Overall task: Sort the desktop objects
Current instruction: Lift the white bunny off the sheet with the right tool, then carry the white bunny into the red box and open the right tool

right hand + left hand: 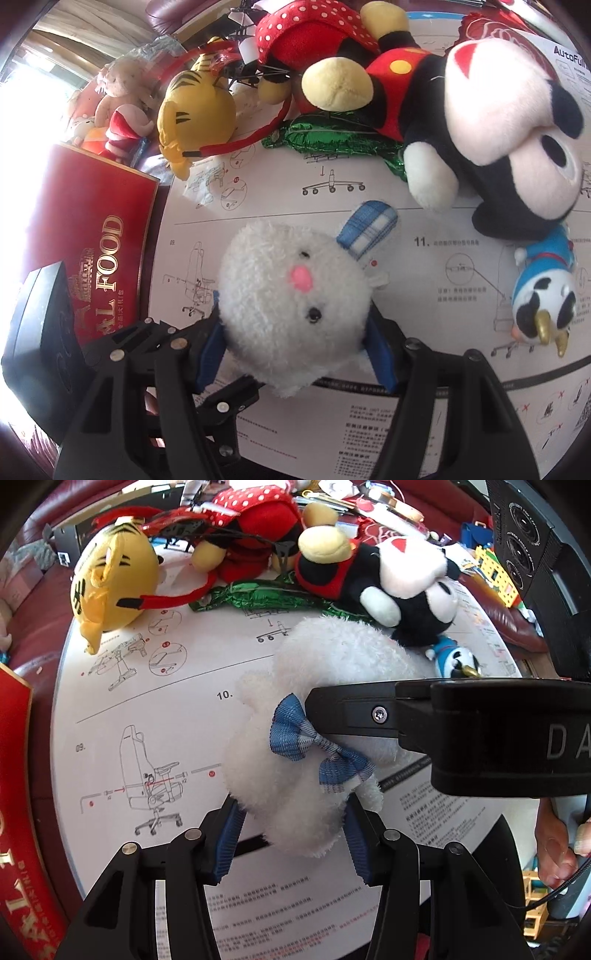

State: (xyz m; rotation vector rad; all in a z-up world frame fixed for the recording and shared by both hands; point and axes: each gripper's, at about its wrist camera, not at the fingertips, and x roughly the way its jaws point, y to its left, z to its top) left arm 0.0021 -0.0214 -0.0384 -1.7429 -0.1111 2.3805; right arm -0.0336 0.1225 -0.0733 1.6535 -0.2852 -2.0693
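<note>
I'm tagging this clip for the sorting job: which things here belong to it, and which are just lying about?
Part of the job:
white plush with a blue bow, gripped between both the left claw and the right claw
tiger plush
mouse plush
small blue figure

Lying about:
instruction sheet
red box
green foil

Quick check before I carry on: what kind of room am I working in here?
Probably a home living room. Plush toys, like the yellow striped tiger plush, crowd a table covered by a white chair-assembly instruction sheet, with dark red leather sofa cushions behind it.
</note>
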